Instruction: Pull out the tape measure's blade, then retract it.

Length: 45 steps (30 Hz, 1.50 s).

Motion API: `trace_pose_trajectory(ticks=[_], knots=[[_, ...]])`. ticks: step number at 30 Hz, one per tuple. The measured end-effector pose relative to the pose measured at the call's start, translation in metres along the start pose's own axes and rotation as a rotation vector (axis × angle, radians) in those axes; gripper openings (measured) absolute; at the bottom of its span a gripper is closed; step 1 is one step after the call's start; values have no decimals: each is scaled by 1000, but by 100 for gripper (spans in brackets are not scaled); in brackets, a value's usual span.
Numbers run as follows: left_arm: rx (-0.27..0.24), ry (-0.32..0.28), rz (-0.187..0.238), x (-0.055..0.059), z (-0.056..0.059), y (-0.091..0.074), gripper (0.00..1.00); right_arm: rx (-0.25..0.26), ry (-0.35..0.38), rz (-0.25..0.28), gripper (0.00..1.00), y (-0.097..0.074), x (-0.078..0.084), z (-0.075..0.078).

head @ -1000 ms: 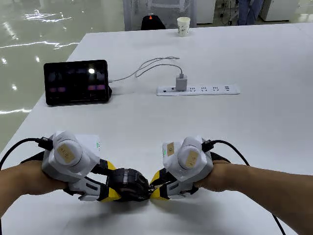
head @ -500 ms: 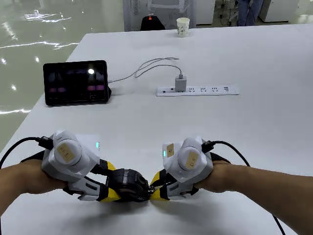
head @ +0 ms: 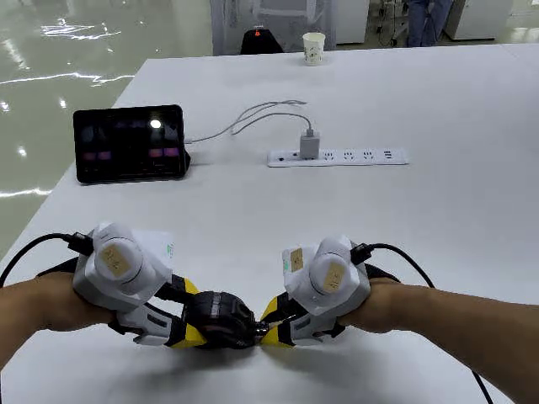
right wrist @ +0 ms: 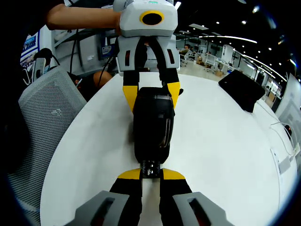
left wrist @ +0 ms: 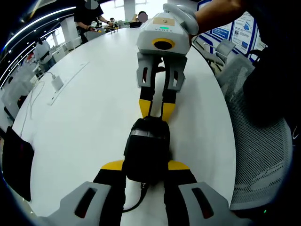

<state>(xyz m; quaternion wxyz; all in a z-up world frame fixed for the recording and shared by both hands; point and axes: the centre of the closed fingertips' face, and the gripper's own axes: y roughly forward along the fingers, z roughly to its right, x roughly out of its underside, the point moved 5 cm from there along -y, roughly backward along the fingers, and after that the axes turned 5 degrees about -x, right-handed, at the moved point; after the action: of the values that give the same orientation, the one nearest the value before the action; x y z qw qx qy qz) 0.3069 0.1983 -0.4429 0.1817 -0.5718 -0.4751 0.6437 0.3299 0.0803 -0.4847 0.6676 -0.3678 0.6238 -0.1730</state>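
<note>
Gripping the tape measure point(head: 221, 316), left hand-held gripper point(left wrist: 146, 165), right hand-held gripper point(right wrist: 151, 174) pinching blade tip point(right wrist: 151, 166)

A dark tablet point(head: 130, 142) stands on the white table point(head: 455, 202), well ahead of the left gripper point(head: 195, 326). Ahead of the right gripper point(head: 274, 326) lies a power strip point(head: 337, 156) with a charger point(head: 310, 145) plugged in. The charger's cable point(head: 244, 118) runs to the tablet. A paper cup point(head: 313, 47) stands far beyond. A mesh chair point(right wrist: 42, 117) sits behind both grippers.
</note>
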Motion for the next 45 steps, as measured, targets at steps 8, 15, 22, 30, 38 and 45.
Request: trace_pose_trajectory(ticks=[8,15,22,30,38,45], knots=[[3,0,2,0,0,0,25,0,4,-2,9,-5,5,-1],[5,1,3,-2,2,-1,25,3,5,-6,9,-11,10,-3],[5,-2,2,-3,3,-1,25,9,5,-9,9,-18,17,-5],[8,-3,1,-4,4,-2,25,13,7,-11,9,-26,24,-7],[10,-5,0,1,-4,3,25,22,5,-20,9,-33,31,-9],[10,-7,0,4,-7,5,25,28,2,-28,9,-41,38,-11]])
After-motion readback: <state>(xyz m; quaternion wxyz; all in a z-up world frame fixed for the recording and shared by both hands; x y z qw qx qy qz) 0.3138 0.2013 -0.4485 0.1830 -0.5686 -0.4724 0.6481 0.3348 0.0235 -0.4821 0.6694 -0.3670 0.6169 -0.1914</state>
